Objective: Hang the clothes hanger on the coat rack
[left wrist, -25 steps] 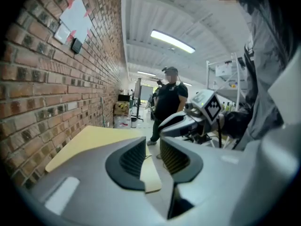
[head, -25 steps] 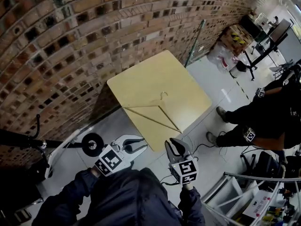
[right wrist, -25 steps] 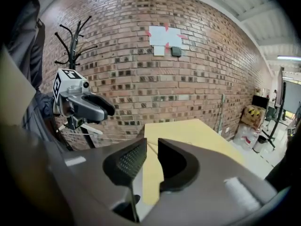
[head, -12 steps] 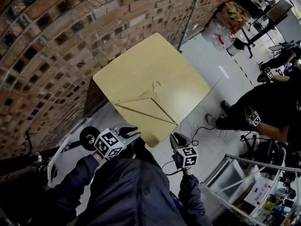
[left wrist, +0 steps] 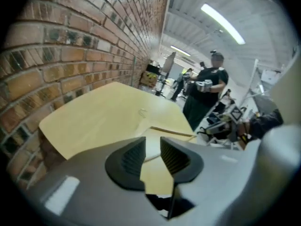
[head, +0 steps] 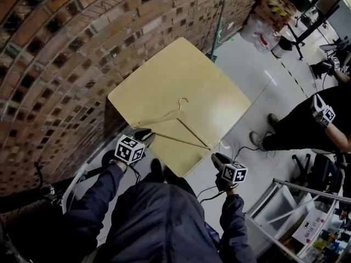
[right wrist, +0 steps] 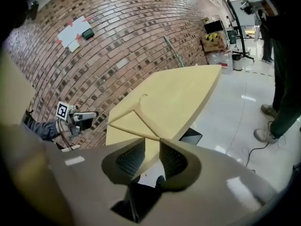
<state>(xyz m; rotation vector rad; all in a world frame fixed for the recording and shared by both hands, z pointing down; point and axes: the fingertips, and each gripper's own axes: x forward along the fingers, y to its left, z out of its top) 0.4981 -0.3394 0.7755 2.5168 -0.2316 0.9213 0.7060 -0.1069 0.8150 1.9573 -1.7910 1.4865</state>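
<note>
A pale wooden clothes hanger with a metal hook lies flat near the front edge of the yellow table. My left gripper hovers at the table's near left corner, close to the hanger's left end, with its jaws apart and nothing between them. My right gripper hangs off the table's near right edge, below the hanger's right end; its jaws are opening and hold nothing. The left gripper view shows the hanger ahead of the jaws. The right gripper view shows the hanger ahead too.
A brick wall runs behind and left of the table. A thin green pole leans by the wall. A person in black stands to the right. A white frame is at the lower right.
Both grippers have come down and forward toward the table's near edge. The left one has reached the hanger's left end, and the right one has moved right and rolled.
</note>
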